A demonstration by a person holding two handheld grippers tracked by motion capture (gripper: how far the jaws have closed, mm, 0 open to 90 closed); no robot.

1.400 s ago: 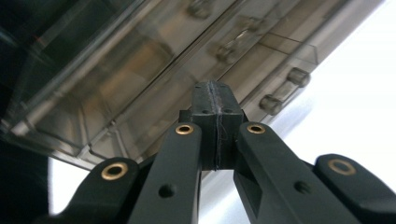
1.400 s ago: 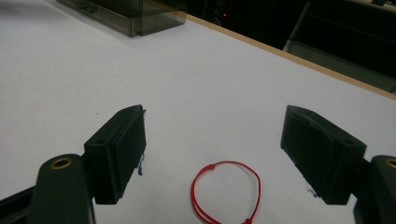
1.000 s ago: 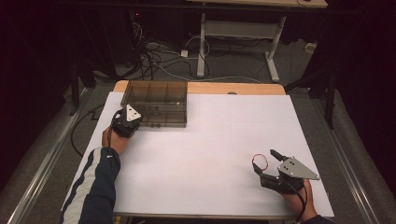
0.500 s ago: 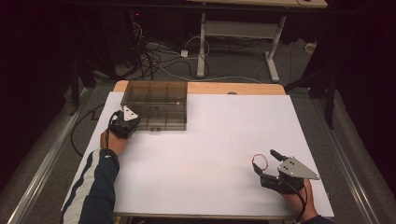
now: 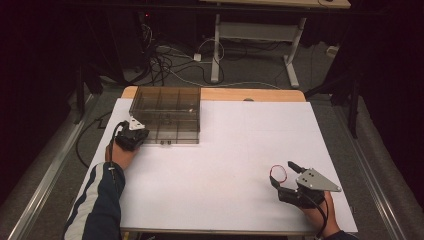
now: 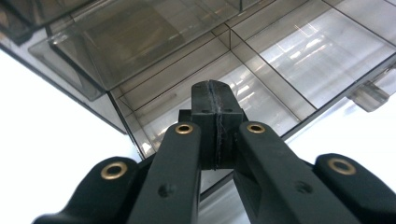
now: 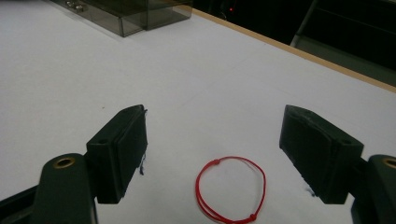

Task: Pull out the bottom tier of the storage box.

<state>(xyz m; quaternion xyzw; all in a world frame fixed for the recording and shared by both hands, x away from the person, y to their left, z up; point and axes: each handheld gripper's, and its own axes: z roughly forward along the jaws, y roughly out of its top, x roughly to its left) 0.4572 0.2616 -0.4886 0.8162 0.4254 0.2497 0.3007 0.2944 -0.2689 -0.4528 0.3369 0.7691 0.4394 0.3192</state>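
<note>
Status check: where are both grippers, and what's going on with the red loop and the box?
Left gripper shut, at the compartment box. Right gripper open, straddling the red string loop flat on the table. Nothing between them.

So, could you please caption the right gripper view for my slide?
Open right gripper poised over a red string loop lying flat on the white table.

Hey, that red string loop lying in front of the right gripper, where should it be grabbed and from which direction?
The red string loop lies flat on the white table, between the open jaws of the right gripper. It is probably best to come straight down and pinch one strand at the near, doubled edge, where the cord seems thickest. A side approach would likely slide over it.
</note>
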